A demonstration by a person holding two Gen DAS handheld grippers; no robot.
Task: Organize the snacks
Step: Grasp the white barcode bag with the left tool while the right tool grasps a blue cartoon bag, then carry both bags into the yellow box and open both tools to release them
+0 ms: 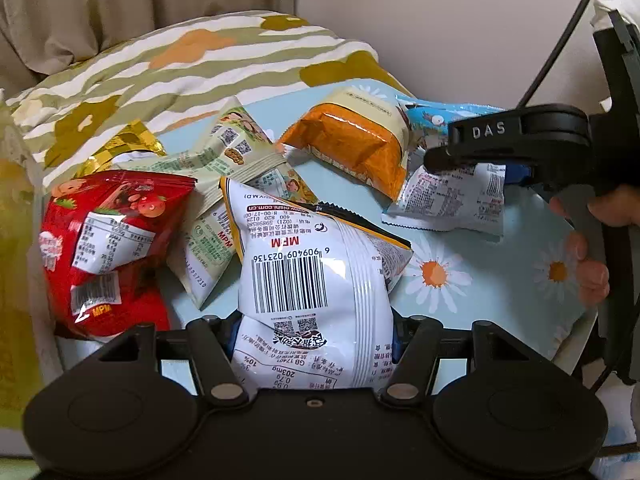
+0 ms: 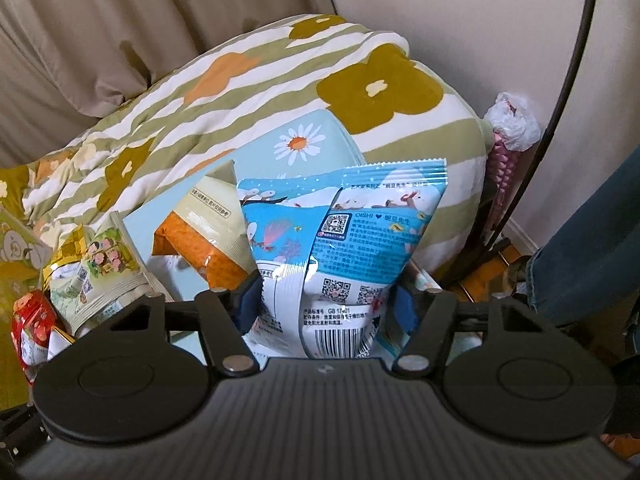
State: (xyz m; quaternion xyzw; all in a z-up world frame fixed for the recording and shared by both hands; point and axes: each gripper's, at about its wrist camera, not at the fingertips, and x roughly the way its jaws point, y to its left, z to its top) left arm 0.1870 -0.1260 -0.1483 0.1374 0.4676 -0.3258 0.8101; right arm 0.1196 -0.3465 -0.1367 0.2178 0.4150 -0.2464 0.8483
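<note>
My left gripper (image 1: 314, 332) is shut on a white snack bag with a barcode (image 1: 312, 280), held over the light blue daisy cloth (image 1: 436, 276). My right gripper (image 2: 326, 304) is shut on a blue and white snack bag (image 2: 340, 240); in the left wrist view it (image 1: 472, 164) comes in from the right with that bag (image 1: 452, 200). A red bag (image 1: 108, 248), a pale green bag (image 1: 236, 160), an orange bag (image 1: 352, 144) and a gold wrapper (image 1: 120, 144) lie on the cloth. The orange bag (image 2: 200, 240), green bag (image 2: 104, 280) and red bag (image 2: 32, 328) show left of my right gripper.
A striped flowered quilt (image 1: 180, 64) is bunched behind the snacks; it also fills the back of the right wrist view (image 2: 240, 92). A beige curtain (image 2: 120, 20) and a wall stand behind. A white plastic bag (image 2: 512, 120) sits at the right by a dark curved cable (image 2: 568, 80).
</note>
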